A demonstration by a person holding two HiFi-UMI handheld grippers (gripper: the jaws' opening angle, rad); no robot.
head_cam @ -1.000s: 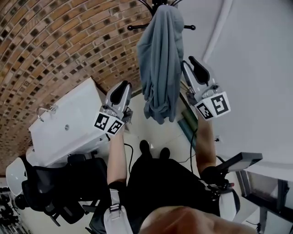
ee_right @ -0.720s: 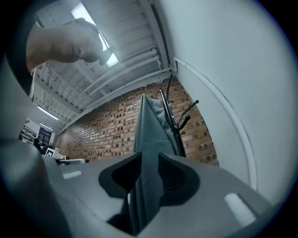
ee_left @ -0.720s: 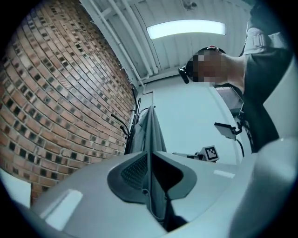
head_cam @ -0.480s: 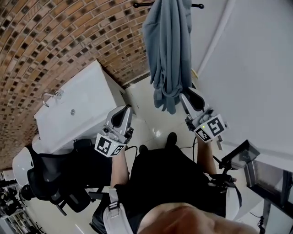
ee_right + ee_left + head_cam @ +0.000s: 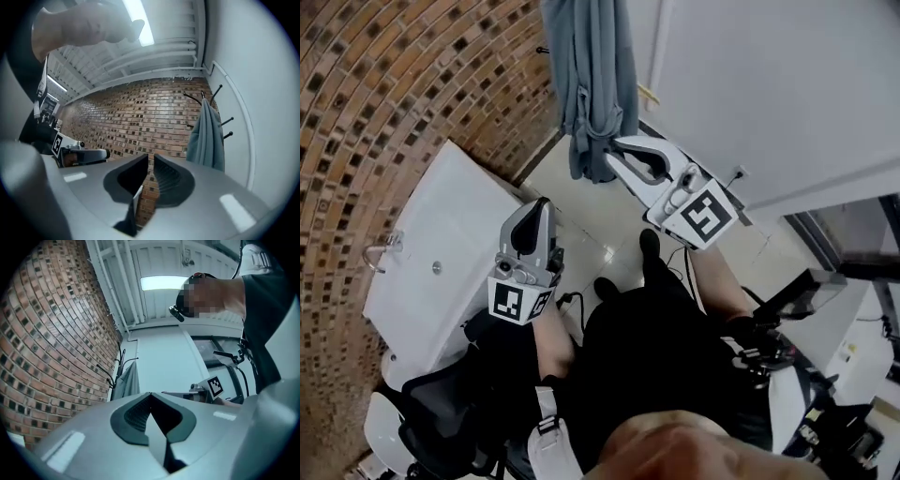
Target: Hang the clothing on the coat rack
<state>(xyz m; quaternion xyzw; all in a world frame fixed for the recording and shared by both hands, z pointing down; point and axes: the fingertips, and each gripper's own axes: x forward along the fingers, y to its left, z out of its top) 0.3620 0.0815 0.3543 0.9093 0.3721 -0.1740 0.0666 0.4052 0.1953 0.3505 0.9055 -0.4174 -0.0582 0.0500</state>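
A grey-blue garment [image 5: 591, 84] hangs from the black coat rack, of which one hook [image 5: 542, 50] shows beside it in the head view. The right gripper view shows the rack's hooks [image 5: 206, 99] above the same garment [image 5: 206, 136]. My right gripper [image 5: 619, 157] points at the garment's hem from the right without touching it. Its jaws are closing, with a narrow gap [image 5: 151, 161] and nothing between them. My left gripper [image 5: 542, 204] is lower left, shut and empty. In the left gripper view the garment [image 5: 127, 380] hangs far beyond its tips [image 5: 150, 394].
A brick wall [image 5: 394, 94] runs behind the rack. A white cabinet with a tap [image 5: 441, 272] stands at the left, a black office chair [image 5: 441, 412] below it. A white wall [image 5: 769, 84] is at the right, with a dark stand [image 5: 797, 291] and cables on the floor.
Both grippers have come away from the hanging garment and lowered. The head view has swung, so the garment now sits at the top edge. The right jaws have narrowed.
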